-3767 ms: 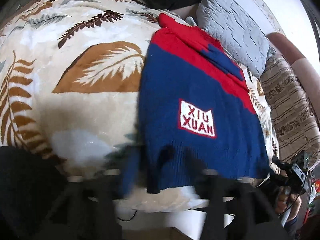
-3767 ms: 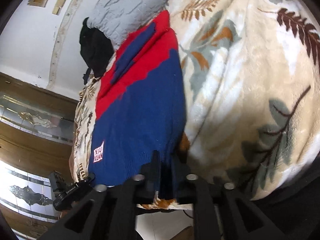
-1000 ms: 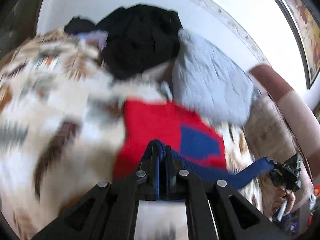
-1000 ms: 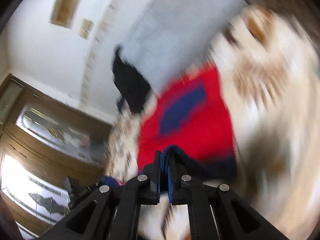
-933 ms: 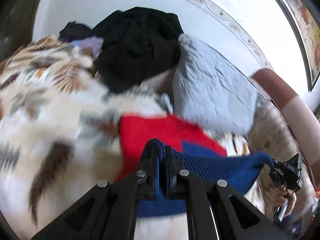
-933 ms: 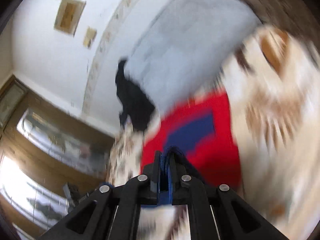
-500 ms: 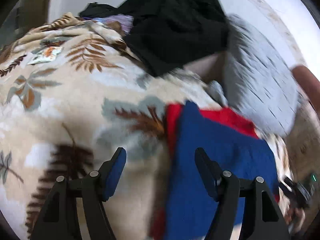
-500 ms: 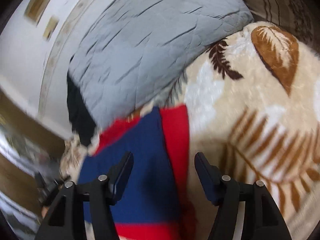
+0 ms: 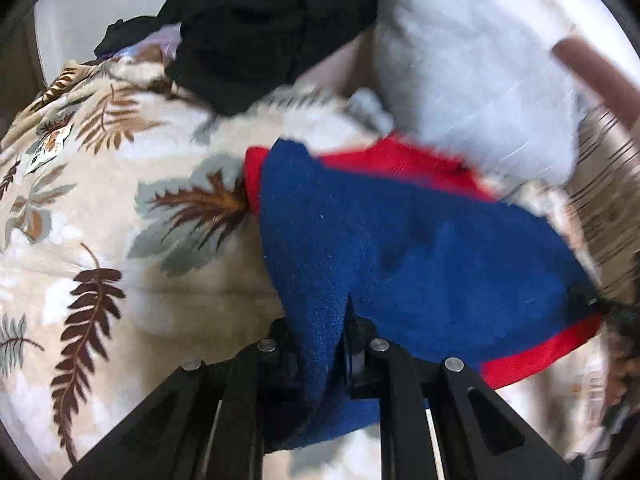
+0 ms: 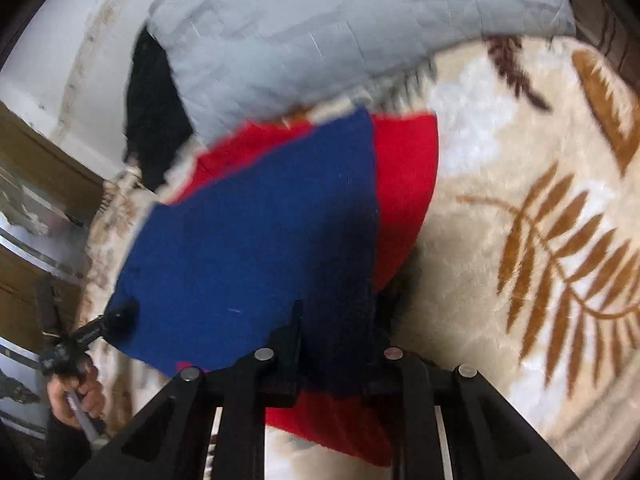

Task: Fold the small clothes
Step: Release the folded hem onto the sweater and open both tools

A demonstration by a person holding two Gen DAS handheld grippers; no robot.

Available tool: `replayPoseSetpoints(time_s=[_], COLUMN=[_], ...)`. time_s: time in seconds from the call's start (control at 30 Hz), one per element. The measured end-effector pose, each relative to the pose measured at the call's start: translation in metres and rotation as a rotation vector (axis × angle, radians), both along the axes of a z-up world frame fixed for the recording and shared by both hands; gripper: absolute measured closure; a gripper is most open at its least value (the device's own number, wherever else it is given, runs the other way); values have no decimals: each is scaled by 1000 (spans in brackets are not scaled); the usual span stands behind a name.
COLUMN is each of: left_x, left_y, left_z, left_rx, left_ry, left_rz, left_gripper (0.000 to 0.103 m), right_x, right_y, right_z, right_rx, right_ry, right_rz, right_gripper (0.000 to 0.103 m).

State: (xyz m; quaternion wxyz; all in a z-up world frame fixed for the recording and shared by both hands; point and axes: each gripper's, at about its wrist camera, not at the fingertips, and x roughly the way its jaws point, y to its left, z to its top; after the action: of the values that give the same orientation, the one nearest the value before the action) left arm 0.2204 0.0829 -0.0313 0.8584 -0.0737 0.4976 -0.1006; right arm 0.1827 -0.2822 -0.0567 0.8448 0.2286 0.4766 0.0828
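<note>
- Sweater: small knitted piece, blue with red. It lies on the blanket, doubled over so that a blue layer sits on top and red shows along the far edge and at the near corner. Just in front of the grey pillow.
- Left gripper: black, two fingers, at the bottom of the left wrist view. A bunched fold of blue knit from the sweater's near edge fills the narrow gap between the fingers, which stand partly closed on it.
- Right gripper: black, at the bottom of the right wrist view. Its fingers are likewise partly closed, with the sweater's blue layer running down between them; red fabric shows beneath.
- Left gripper, seen in the right wrist view: at the sweater's other near corner, with the person's hand on its handle.
- Blanket: cream plush with brown and grey leaf print, covering the bed.
- Pillow: grey, quilted, behind the sweater; blurred in both views.
- Black clothing: dark heap at the far side of the blanket, beside the pillow.
</note>
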Motion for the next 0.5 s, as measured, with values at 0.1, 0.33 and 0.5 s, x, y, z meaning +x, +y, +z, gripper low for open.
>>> replayPoseSetpoints(time_s=[0.1,0.33,0.5], left_x=[-36,-131,-131], left_y=[5,24,59], left_z=[23,-72,-39], left_rx=[-21,-3,-70], left_ry=[-17,179,67], left_rz=[-31,-55,53], left_gripper=[89,70,55], right_x=[-27,-151,-205], right_y=[11,0,-24], right_z=[38,-18,-39], right_rx=[-38,18,42], right_ry=[-28,116,45], right_rz=[59,61,-57], right_gripper=[83,58,41])
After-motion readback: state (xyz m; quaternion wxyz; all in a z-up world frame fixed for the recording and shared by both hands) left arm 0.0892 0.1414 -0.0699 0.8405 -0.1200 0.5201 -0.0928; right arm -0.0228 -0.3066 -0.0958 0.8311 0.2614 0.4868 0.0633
